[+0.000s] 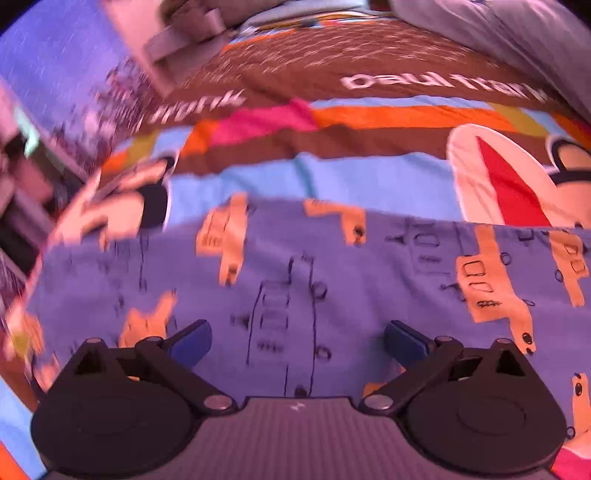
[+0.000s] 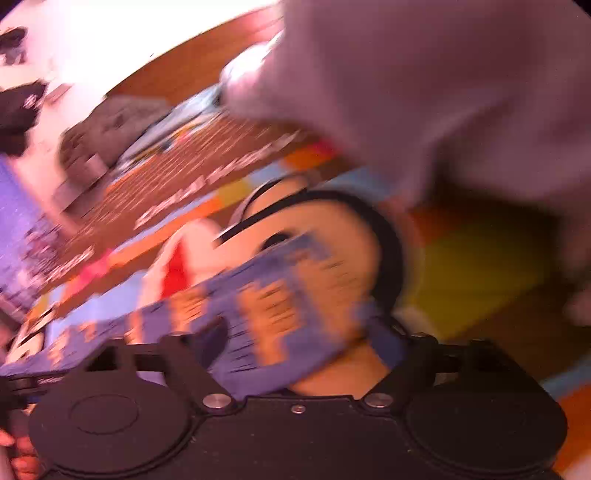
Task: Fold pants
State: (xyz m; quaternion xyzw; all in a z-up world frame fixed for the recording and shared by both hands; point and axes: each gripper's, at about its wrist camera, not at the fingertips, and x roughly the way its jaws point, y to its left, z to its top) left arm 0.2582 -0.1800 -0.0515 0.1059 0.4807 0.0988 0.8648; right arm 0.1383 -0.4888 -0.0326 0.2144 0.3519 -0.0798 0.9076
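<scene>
The pants (image 1: pixel 295 266) are blue-purple with orange truck prints and lie flat on a colourful cartoon bedspread (image 1: pixel 332 177). My left gripper (image 1: pixel 297 341) hovers just above them, jaws wide apart with nothing between the blue pads (image 1: pixel 192 341). In the blurred right wrist view, an end of the pants (image 2: pixel 280 302) lies across and between my right gripper (image 2: pixel 299 343), whose jaws stand wide apart. Whether that cloth rests on the bed or is lifted, I cannot tell.
A grey garment (image 2: pixel 443 85) lies bunched at the far right of the bed, also in the left wrist view (image 1: pixel 517 29). Another grey folded item (image 1: pixel 177 40) lies at the far left. A monkey face print (image 2: pixel 332 229) lies under the pants end.
</scene>
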